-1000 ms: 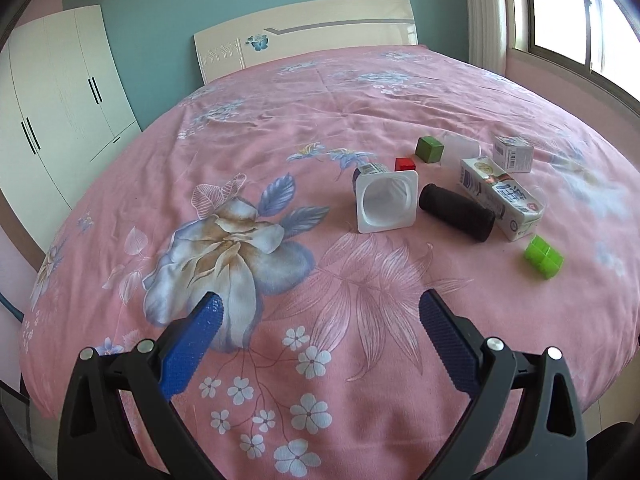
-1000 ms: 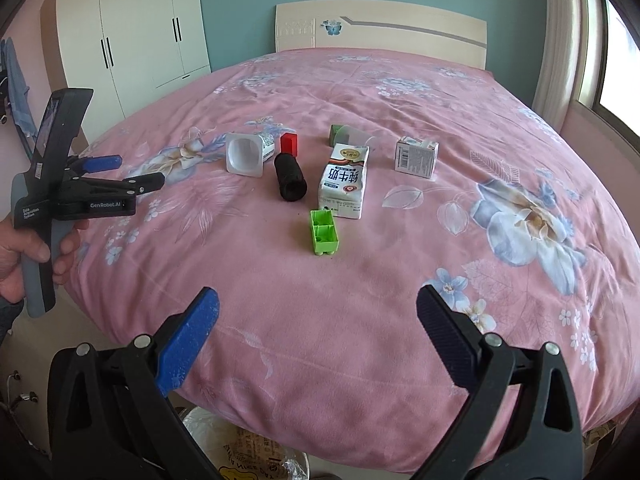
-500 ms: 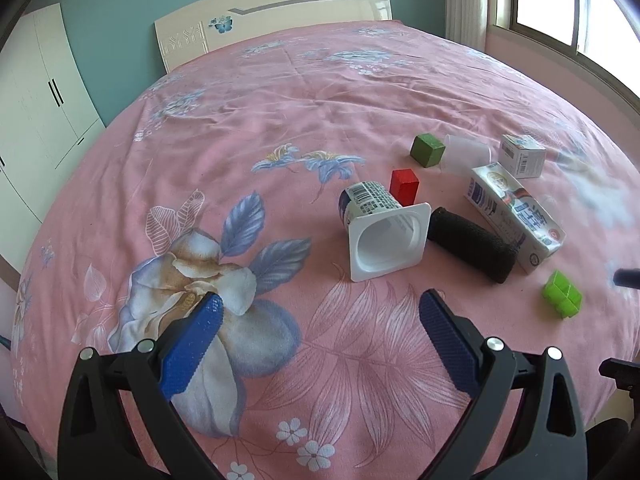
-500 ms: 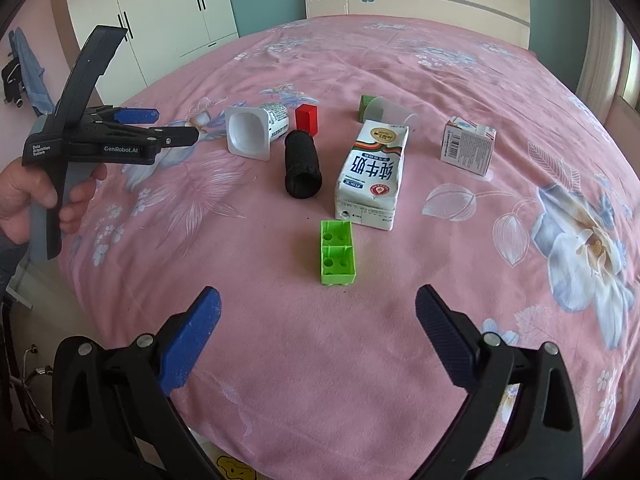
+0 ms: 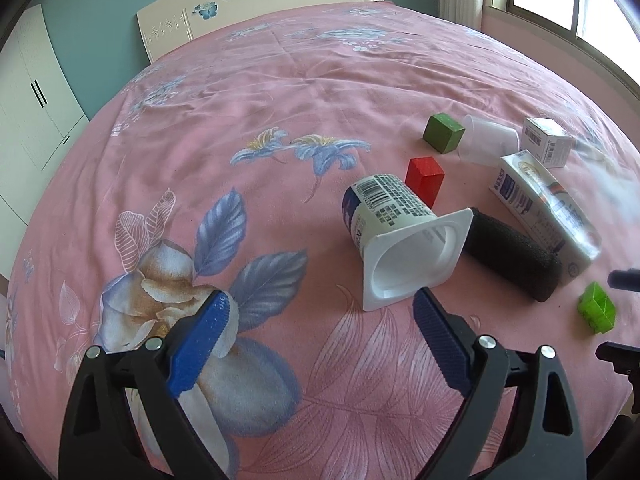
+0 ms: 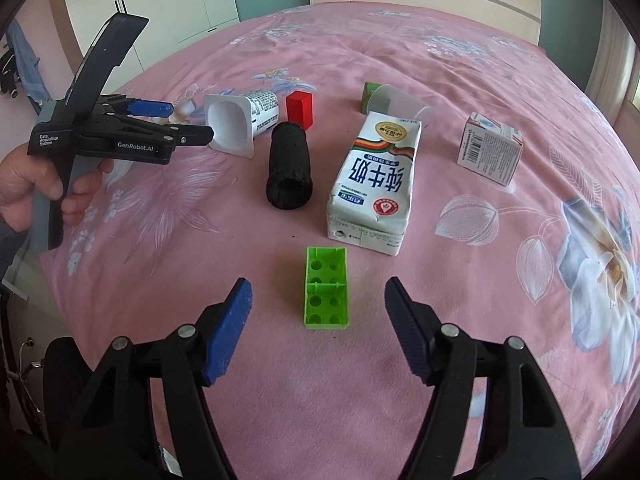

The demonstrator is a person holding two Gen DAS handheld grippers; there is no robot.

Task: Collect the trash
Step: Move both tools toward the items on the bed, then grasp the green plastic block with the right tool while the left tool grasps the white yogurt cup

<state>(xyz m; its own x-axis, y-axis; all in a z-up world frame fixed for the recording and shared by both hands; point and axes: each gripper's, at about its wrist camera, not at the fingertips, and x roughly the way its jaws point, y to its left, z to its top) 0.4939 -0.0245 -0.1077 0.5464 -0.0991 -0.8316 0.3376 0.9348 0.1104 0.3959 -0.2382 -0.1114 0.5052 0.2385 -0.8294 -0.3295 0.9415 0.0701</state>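
We saw our left gripper (image 5: 320, 320) and right gripper (image 6: 318, 308) closing, still wide, holding nothing; at twelve o'clock: one yogurt cup (image 5: 400, 236), one milk carton (image 6: 374, 184), two cartons altogether.

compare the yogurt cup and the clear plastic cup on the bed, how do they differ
The yogurt cup is opaque white with a printed barcode label; the clear plastic cup is see-through and bare. The yogurt cup has a wide squarish rim, while the clear plastic cup's mouth is round. The yogurt cup lies beside the red block; the clear plastic cup lies against the dark green block. Both lie tipped on their sides and look empty.
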